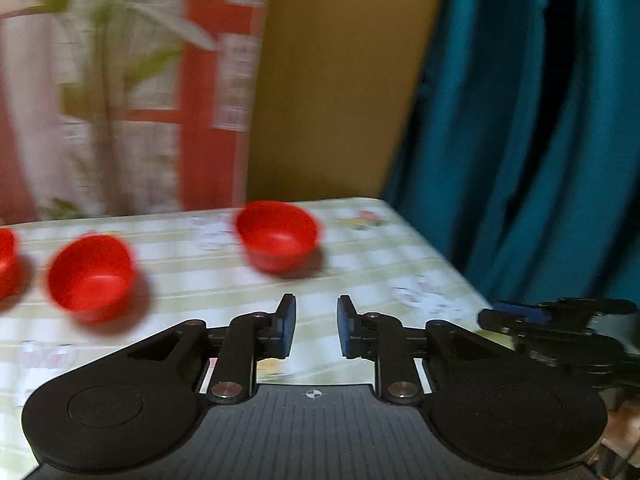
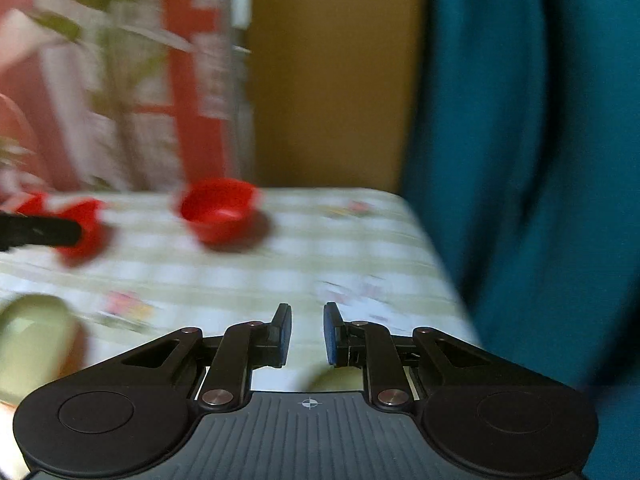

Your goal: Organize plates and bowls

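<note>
In the left wrist view, the left gripper (image 1: pixel 316 326) is seen at the lower centre, its blue-padded fingers (image 1: pixel 287 324) parted by a narrow gap with nothing pinched between them. Beyond it, a table covered by a pale green checked tablecloth (image 1: pixel 360 264) fills the middle of the frame. A red bowl (image 1: pixel 277 234) stands upright just above centre. A second red bowl (image 1: pixel 92 276) is blurred at the middle left, and part of a third red bowl (image 1: pixel 6 258) is cut off by the left edge; the three are set apart from one another. The right gripper (image 1: pixel 516 312) is seen at the lower right edge, over the table's corner; whether it is spread cannot be told here. A teal curtain (image 1: pixel 520 140) hangs at the right, and a blurred plant (image 1: pixel 116 40) is seen at the upper left.

In the right wrist view, the right gripper (image 2: pixel 307 332) sits at the lower centre, its fingers slightly spread and empty. One red bowl (image 2: pixel 219 210) stands left of centre on the tablecloth. Another red bowl (image 2: pixel 86 226) at the left is partly hidden by the dark tip of the left gripper (image 2: pixel 40 230). A pale green dish (image 2: pixel 36 340) is blurred at the lower left.
</note>
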Demonstrator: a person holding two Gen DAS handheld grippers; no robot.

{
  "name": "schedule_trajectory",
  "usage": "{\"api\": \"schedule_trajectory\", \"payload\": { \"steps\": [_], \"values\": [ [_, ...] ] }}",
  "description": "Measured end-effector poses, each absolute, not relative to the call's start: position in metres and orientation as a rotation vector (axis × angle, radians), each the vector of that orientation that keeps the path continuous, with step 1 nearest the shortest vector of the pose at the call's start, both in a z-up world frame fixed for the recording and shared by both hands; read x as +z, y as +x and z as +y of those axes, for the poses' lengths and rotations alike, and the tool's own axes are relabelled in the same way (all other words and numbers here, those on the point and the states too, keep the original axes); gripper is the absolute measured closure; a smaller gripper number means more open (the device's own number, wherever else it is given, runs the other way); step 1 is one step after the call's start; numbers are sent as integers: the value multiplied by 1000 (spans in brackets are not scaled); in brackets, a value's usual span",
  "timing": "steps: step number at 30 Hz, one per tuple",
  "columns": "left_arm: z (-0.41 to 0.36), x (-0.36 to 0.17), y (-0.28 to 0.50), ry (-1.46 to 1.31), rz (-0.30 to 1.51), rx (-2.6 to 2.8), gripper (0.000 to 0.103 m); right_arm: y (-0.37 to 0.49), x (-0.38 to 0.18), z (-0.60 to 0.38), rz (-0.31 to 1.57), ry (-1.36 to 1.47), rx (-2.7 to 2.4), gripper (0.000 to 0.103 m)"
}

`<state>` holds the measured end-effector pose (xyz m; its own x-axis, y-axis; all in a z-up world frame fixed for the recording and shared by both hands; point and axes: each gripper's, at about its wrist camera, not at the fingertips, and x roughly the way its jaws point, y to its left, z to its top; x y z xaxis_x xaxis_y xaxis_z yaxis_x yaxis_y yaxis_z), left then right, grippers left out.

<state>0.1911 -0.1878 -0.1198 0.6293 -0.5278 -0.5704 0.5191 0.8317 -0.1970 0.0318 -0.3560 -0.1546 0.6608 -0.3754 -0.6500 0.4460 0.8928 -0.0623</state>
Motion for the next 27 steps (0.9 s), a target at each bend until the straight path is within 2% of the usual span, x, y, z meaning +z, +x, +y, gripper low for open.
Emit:
{"api": "schedule_trajectory", "payload": {
  "steps": [3, 10, 19, 27],
  "values": [
    [-221, -139, 179, -27, 685, -670, 67, 18, -165, -378, 737, 112, -544, 86],
    [-287, -189, 147, 42, 789, -818, 66, -7, -193, -406, 793, 128, -635, 86],
    [-302, -225, 152, 45, 876, -814, 66, -18, -213, -412, 806, 177, -647, 85],
    [-303, -227, 157, 35, 911, -821, 63, -23, -208, -411, 785, 182, -667, 86]
  ]
}}
